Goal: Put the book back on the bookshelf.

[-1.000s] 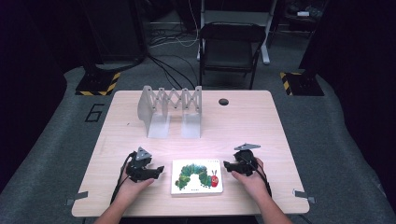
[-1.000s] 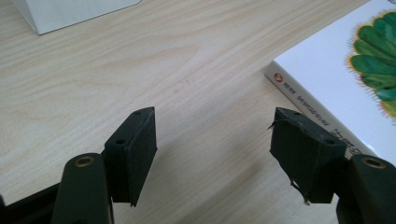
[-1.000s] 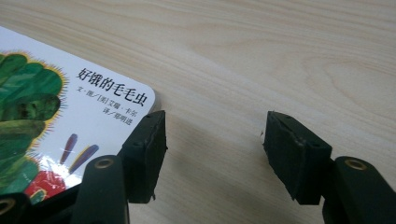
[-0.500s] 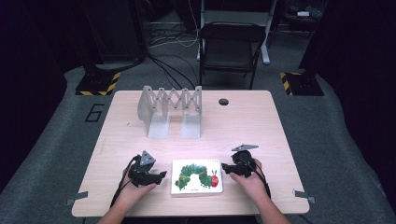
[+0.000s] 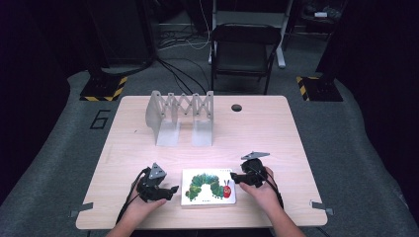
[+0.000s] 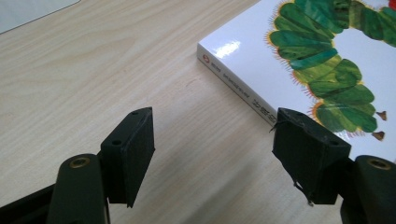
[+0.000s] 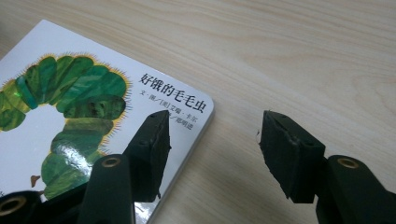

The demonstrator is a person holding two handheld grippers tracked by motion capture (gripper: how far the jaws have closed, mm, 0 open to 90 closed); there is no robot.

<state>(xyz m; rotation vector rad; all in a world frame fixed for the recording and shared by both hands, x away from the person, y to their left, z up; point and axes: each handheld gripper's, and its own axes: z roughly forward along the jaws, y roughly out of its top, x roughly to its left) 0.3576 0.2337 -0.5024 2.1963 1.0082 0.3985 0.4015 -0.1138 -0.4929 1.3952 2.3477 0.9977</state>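
— Moved in since a second ago: left gripper (image 5: 170, 189) now closer to the spine side of the book (image 5: 208, 187), right gripper (image 5: 237, 177) hardly shifted.

— Jaws?

— Spread wide on both, nothing held. From the left gripper view, book (image 6: 322, 60) lying flat on the counter (image 6: 116, 56) just ahead and to the right of the left gripper (image 6: 212, 149), right-hand pad over the book's edge. From the right gripper view, book (image 7: 70, 112) ahead and to the left of the right gripper (image 7: 212, 149), rounded corner between the jaws, left-hand pad above the cover.

— Likely step?

— Probably pinching the book at both ends to lift it, perhaps toward the grey rack (image 5: 180, 116) well ahead of both grippers.

— How to do that well?

— Best to slip one pad under an edge rather than press on the glossy cover; slippery there. Better to tilt the left gripper lower, catch the spine edge, close gently, then raise both ends level together.
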